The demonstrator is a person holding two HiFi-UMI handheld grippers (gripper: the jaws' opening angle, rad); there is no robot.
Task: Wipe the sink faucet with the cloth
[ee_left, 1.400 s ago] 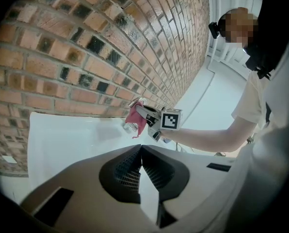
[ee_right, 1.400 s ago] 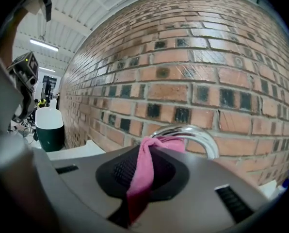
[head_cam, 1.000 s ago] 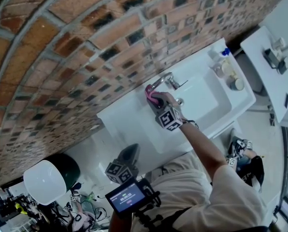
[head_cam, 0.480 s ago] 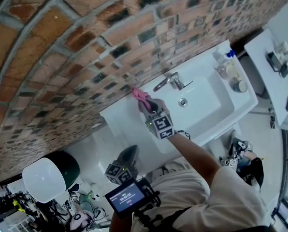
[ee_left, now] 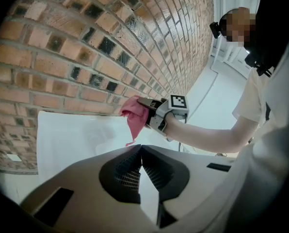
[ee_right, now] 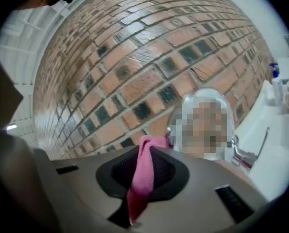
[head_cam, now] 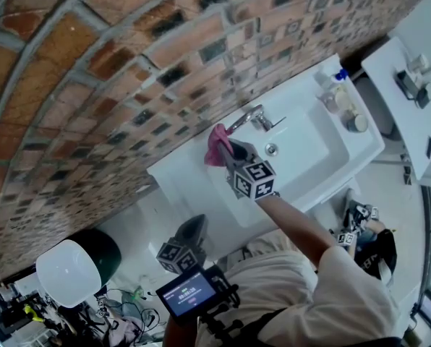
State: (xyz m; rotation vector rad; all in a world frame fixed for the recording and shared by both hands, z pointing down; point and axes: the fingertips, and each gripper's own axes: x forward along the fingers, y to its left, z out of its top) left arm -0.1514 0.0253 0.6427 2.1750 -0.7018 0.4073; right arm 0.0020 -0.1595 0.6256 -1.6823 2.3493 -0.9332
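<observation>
Pinching: the right gripper (head_cam: 230, 152) has its jaws pressed onto a pink cloth (head_cam: 216, 144); in the right gripper view a fold of the cloth runs up between the two jaws and a loose end hangs below them.
Cloth position: bunched at the tip of the right gripper, over the back ledge of the sink (head_cam: 362, 159), close to the brick wall (head_cam: 129, 63).
Cloth and faucet: the cloth sits just beside the spout end of the chrome faucet (head_cam: 247, 118), on the side away from the handle; whether the two touch cannot be told.
Faucet: mounted at the back edge of the basin, its spout reaching out over the white bowl, with the round drain (head_cam: 271, 149) below it.
Right arm: stretched forward from the person's body across the front of the sink, the marker cube (head_cam: 254, 180) facing the head camera.
Left gripper (head_cam: 194, 228): held low near the person's waist, well apart from the sink, jaws pressed together with nothing between them.
Left gripper view: looks across the white sink top at the right gripper and the hanging cloth against the brick.
Sink corner: a blue-capped bottle (head_cam: 336, 79) and a small round jar (head_cam: 356, 123) stand at the far end of the sink, well apart from the cloth.
Chest: a small lit screen (head_cam: 189, 293) faces up below the left gripper.
</observation>
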